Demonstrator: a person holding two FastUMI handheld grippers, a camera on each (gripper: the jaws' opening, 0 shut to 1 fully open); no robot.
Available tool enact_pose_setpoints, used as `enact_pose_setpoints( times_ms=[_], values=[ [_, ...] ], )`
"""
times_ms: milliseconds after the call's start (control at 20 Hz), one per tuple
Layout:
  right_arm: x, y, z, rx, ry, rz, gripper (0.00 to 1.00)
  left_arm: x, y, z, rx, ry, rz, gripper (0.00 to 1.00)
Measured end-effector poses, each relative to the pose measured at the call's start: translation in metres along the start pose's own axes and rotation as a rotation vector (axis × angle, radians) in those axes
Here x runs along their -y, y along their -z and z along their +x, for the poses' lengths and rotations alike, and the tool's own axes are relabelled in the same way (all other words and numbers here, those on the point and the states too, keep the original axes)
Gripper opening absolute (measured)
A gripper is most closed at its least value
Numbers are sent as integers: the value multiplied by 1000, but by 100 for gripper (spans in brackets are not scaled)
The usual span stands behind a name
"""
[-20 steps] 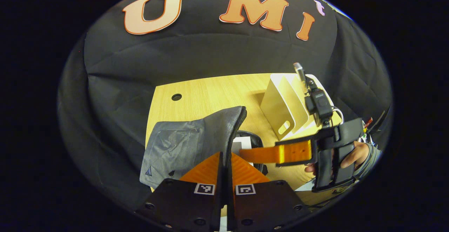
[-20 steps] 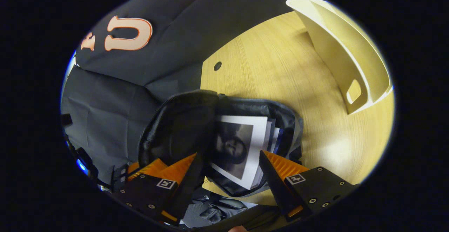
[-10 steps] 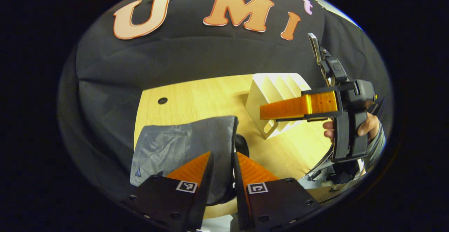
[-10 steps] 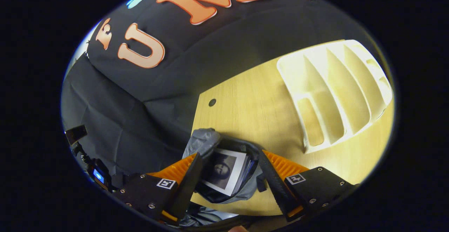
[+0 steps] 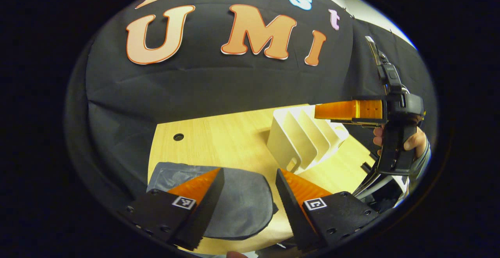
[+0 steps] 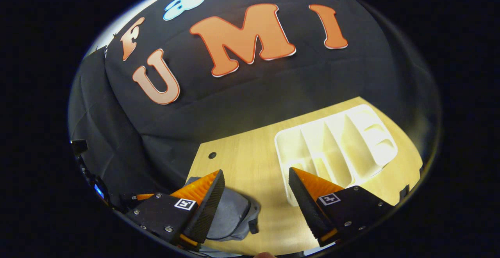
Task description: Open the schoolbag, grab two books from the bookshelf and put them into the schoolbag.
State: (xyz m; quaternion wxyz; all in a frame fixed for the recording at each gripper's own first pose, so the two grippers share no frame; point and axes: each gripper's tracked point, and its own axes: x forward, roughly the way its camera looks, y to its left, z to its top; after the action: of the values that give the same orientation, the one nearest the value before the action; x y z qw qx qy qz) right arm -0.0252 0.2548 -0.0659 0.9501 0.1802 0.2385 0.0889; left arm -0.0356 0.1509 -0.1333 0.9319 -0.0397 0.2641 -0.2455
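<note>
Grey fabric of the schoolbag (image 5: 238, 203) lies flat on the desk (image 5: 230, 141) beneath our left tool (image 5: 250, 184), whose fingers stand apart, holding nothing. Our right tool (image 6: 256, 187) is likewise spread and holds nothing above the desk. We see the white bookshelf (image 6: 336, 148) standing beside the schoolbag.

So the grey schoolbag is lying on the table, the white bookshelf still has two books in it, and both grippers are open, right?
Nearly. The bookshelf has no books in it: the right gripper view looks into its slots and they are bare. The rest holds: the schoolbag lies on the table, and the left gripper and right gripper are open.
</note>
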Motion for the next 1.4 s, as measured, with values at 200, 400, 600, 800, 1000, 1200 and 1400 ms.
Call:
enact_pose_setpoints(
  times_ms=[200,400,600,800,1000,1200,1400],
  values=[
    [15,-20,-21,78,90,-39,97,8,-37,2,125,7,11,96],
    [27,-40,-40,145,98,-88,98,32,-74,0,218,-4,28,96],
    [47,-63,-56,231,98,-199,98,70,-108,-8,336,-42,11,97],
    [68,-82,-61,258,48,-279,98,103,-126,-10,408,-117,-19,96],
    [90,-103,-70,317,9,-342,98,121,-129,-7,447,-207,-36,96],
    [105,-115,-73,347,-30,-383,97,142,-132,2,464,-265,-72,96],
    [122,-120,-74,370,-44,-404,97,158,-133,-1,481,-329,-65,97]
  ],
)
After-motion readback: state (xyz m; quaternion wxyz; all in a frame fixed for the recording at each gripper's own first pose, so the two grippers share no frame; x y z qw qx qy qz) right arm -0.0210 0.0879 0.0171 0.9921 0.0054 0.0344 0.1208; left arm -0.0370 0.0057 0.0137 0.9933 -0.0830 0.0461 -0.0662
